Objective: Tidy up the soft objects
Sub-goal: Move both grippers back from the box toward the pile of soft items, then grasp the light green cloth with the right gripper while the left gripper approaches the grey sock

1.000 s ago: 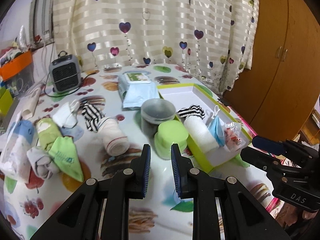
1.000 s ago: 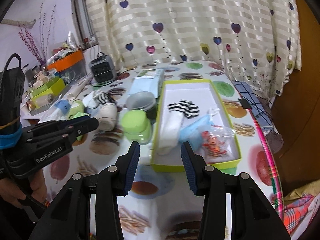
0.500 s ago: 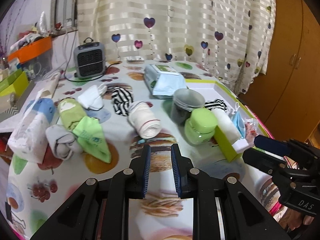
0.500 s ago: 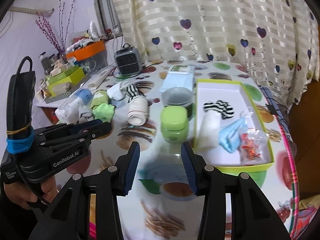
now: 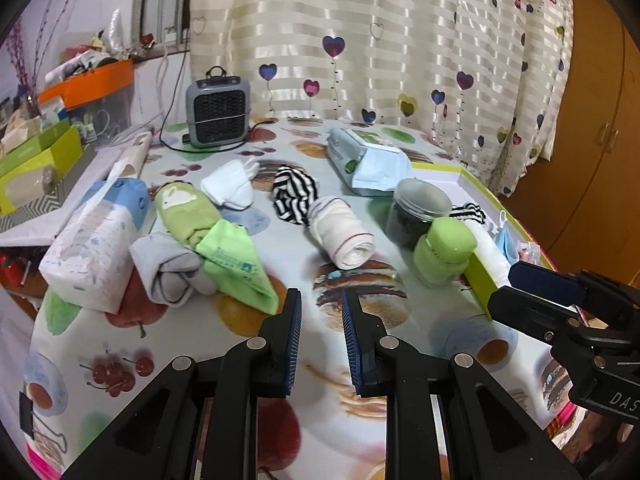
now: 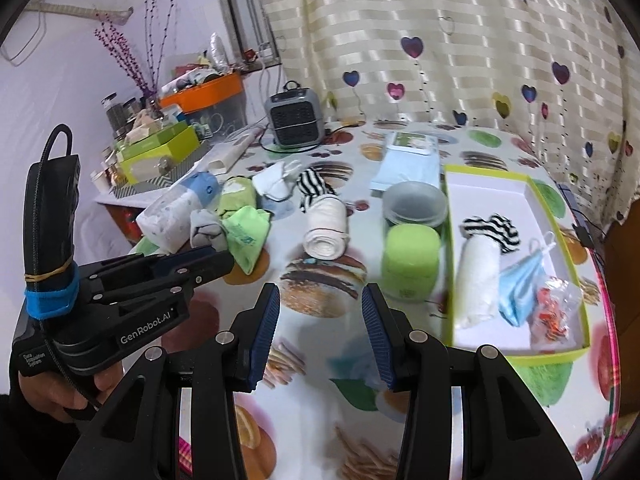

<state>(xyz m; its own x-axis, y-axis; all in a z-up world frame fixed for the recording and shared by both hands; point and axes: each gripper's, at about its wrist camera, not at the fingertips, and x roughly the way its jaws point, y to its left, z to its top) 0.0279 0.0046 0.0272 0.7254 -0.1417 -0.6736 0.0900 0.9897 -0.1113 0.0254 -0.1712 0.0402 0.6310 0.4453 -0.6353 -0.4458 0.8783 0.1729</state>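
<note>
The green-rimmed box [image 6: 516, 350] holds, near to far, a red packet [image 6: 554, 308], a blue face mask [image 6: 522, 286], a white roll [image 6: 480, 276] and a striped sock [image 6: 494, 230]. Right gripper [image 6: 320, 330]: fingers spread wide, empty, above the tablecloth. Left gripper [image 5: 318, 338]: fingers narrowly parted, empty. Both have drawn back from the box since a second ago. Loose on the table [image 5: 400, 392]: a green cloth [image 5: 236, 266], grey sock [image 5: 168, 270], white rolled towel [image 5: 344, 236], second striped sock [image 5: 294, 194].

Grey heater [image 5: 218, 112] by the curtain [image 5: 400, 40]; green jar [image 6: 410, 262]; dark jar [image 6: 415, 204]
</note>
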